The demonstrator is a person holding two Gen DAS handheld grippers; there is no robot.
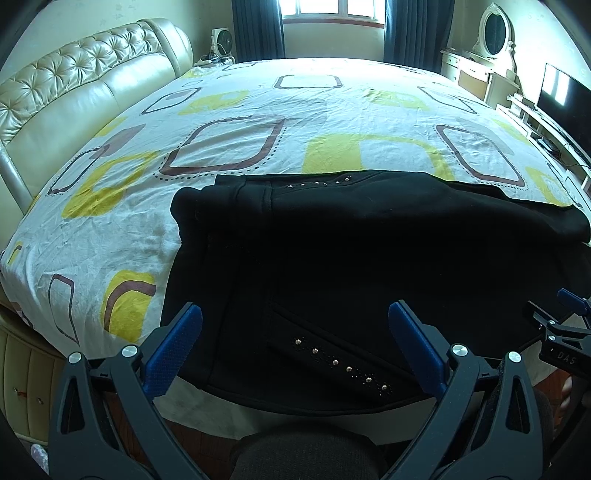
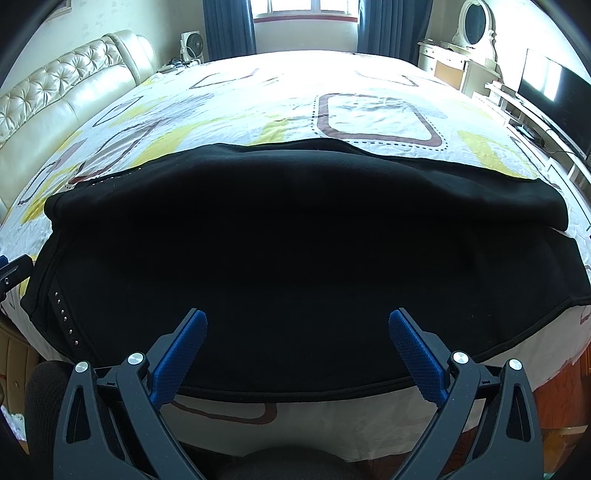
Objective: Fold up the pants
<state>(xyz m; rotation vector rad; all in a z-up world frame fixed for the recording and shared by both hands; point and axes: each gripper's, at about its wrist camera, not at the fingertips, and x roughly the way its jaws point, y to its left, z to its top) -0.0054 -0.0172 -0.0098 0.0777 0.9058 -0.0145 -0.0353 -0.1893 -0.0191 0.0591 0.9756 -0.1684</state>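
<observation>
Black pants [image 1: 332, 258] with rows of small metal studs lie on the bed near its front edge, one layer laid over another. They also fill the middle of the right wrist view [image 2: 295, 240]. My left gripper [image 1: 295, 314] is open and empty, hovering over the waist end by the stud row. My right gripper [image 2: 297, 317] is open and empty above the legs near the front hem. The right gripper also shows at the right edge of the left wrist view [image 1: 561, 325].
The bed sheet [image 1: 221, 110] is white with yellow and brown squares. A padded cream headboard [image 1: 74, 92] is at the left. A dresser with an oval mirror [image 1: 495, 33] and a TV [image 1: 565, 96] stand at the right. A window with dark curtains [image 1: 332, 22] is behind.
</observation>
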